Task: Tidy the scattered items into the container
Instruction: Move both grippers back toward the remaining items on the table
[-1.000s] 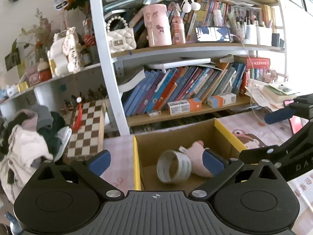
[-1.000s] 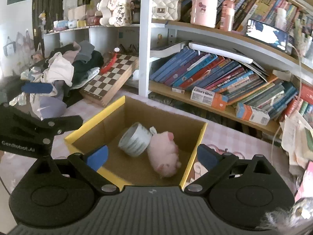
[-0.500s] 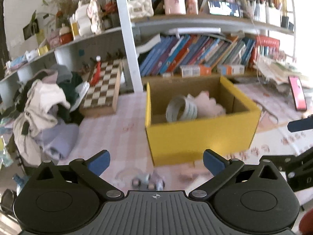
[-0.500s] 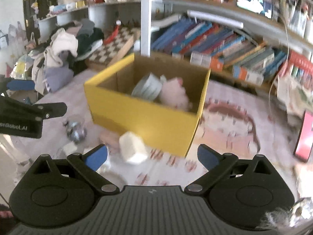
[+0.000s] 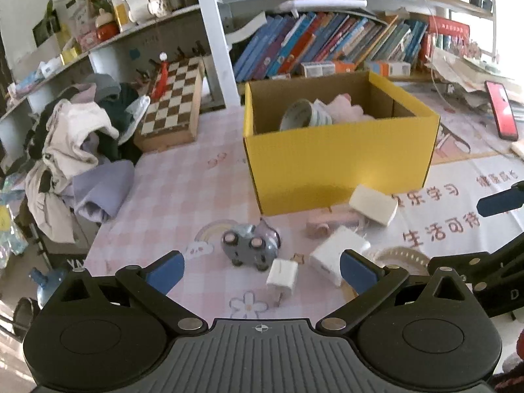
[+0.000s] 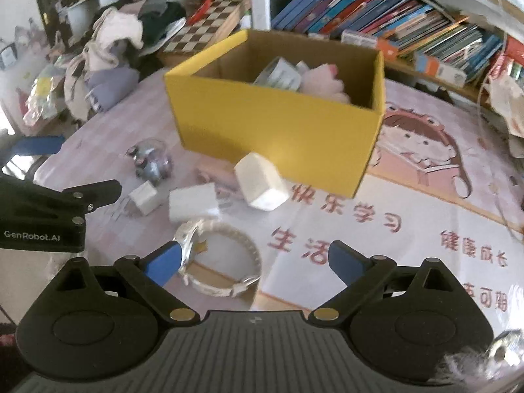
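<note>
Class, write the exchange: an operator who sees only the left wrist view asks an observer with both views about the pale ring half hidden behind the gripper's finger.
Operator: What is that pale ring?
Observer: A white-strapped watch, lying flat, with its silver case beside one finger of the right gripper.
Operator: I see only one finger of that gripper. Is it holding anything?
Observer: No. Its fingers are spread wide with nothing between them.

Both grippers pulled back from yellow box [image 5: 340, 163]; scattered items on table [image 5: 170, 190] now visible.
</note>
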{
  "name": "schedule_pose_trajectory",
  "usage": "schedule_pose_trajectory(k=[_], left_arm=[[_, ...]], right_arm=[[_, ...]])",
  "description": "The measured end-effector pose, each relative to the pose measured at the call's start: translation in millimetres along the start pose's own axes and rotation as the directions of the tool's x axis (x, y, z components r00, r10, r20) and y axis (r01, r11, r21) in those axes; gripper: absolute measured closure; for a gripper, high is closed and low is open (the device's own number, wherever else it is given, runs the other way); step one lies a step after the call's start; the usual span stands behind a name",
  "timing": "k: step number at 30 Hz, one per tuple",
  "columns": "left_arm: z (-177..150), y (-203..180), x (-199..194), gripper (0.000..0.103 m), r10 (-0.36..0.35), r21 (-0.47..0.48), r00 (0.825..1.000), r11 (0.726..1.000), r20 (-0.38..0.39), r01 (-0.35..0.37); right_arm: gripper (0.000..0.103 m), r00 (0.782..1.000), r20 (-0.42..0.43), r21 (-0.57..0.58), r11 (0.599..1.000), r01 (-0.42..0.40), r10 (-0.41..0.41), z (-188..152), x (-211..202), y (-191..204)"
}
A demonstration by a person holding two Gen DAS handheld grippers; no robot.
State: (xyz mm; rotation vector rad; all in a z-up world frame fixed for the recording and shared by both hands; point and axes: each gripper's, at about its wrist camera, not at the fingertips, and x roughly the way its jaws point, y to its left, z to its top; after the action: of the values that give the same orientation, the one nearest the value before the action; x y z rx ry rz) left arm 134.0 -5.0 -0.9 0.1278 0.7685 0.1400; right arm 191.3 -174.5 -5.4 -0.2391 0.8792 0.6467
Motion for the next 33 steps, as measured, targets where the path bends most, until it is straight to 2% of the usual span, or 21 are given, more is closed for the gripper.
schedule_pose_trajectory(k=[5,11,15,19,28,33], left_arm=[[-9,1,9,0.001,-0.020,-0.019,0.999,1.000,-0.051,0.019],[-17,3,16,0.001,-0.043,-0.058,0.995,0.998,-0.092,0.038],[-19,5,18,0.001,-0.036,-0.070,0.994,0.997,-0.100,0.029],[-22,7,21,0.001,-0.031,-0.085,0.993,0.996,-0.114,0.021],[-24,8,22,0.001,-0.025,-0.071,0.992,0.997,-0.123,0.016],[-25,11,21,0.001,-0.019,-0.081,0.992,0.997,-0.122,0.009]], right_arm=[[0.009,0.998,-0.047,-0.026,0.999,-0.040,0.039,-2,10,5],[0.023,0.988,-0.128,-0.022,0.996,-0.085,0.081,-5,28,7],[0.028,0.990,-0.109,-0.037,0.995,-0.090,0.086,-5,27,9],[0.039,0.987,-0.101,-0.073,0.989,-0.132,0.124,-4,26,15],[0.064,0.967,-0.149,-0.097,0.970,-0.222,0.206,1,41,26],[0.072,0.960,-0.175,-0.134,0.961,-0.243,0.219,3,53,35]])
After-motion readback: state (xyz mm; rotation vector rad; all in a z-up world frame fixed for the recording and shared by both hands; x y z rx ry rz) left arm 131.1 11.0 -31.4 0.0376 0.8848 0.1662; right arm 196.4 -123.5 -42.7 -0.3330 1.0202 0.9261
